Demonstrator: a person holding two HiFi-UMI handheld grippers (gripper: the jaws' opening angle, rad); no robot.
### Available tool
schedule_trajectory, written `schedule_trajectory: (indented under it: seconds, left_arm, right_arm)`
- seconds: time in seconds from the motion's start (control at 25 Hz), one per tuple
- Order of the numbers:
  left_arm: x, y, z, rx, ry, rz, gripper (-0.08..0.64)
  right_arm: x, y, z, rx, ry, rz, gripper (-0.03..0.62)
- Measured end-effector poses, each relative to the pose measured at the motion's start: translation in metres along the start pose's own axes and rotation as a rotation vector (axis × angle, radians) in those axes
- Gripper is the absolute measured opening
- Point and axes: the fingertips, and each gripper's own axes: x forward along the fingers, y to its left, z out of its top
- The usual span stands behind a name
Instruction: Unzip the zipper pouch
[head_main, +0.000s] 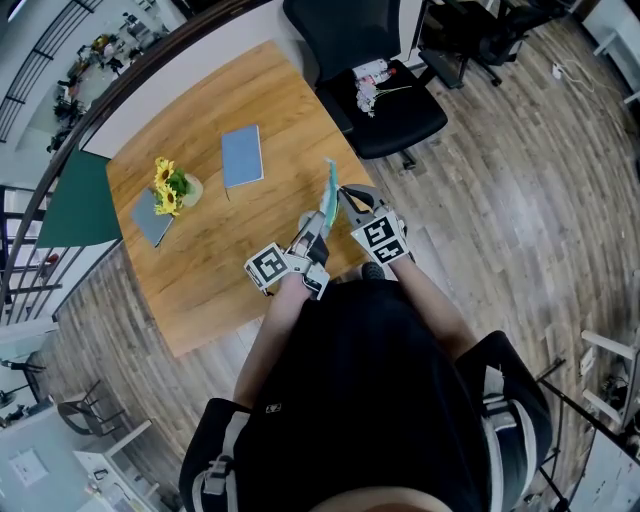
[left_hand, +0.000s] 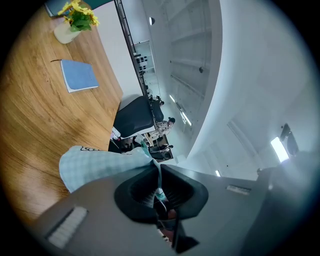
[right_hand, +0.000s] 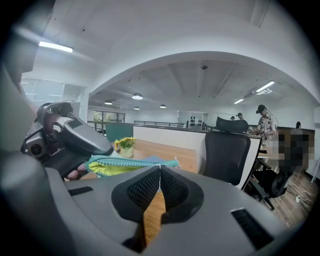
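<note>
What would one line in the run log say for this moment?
stage: unzipping | left gripper: shut on zipper pouch | right gripper: jaws together at zipper pouch's zipper edge, hold unclear | zipper pouch: looks partly open, yellow lining shows

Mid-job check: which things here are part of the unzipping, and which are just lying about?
In the job: zipper pouch, left gripper, right gripper, both with jaws shut on the pouch.
Lying about: blue notebook, vase of yellow flowers, grey book by it, office chair.
</note>
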Motion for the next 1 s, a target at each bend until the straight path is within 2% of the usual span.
schedule_trajectory:
  seconds: [0.24,0.68,1.0]
  left_arm:
    - [-0.002,0.000,-0.002,0.000,0.004,-0.004,0.012]
    - [-0.008,0.011,-0.007,0.009,0.007,0.052,0.012]
    - [-0.006,0.008,-0.005,0.004,0.009,0.033,0.012]
  right_arm:
    - [0.002,0.003,-0.002,0.000,0.005,0.004,0.009]
    - [0.004,0.003,-0.009,-0.002,0.015,0.008,0.009]
    - [0.008,0.002,-0.008,-0.004,0.023,0.005,0.008]
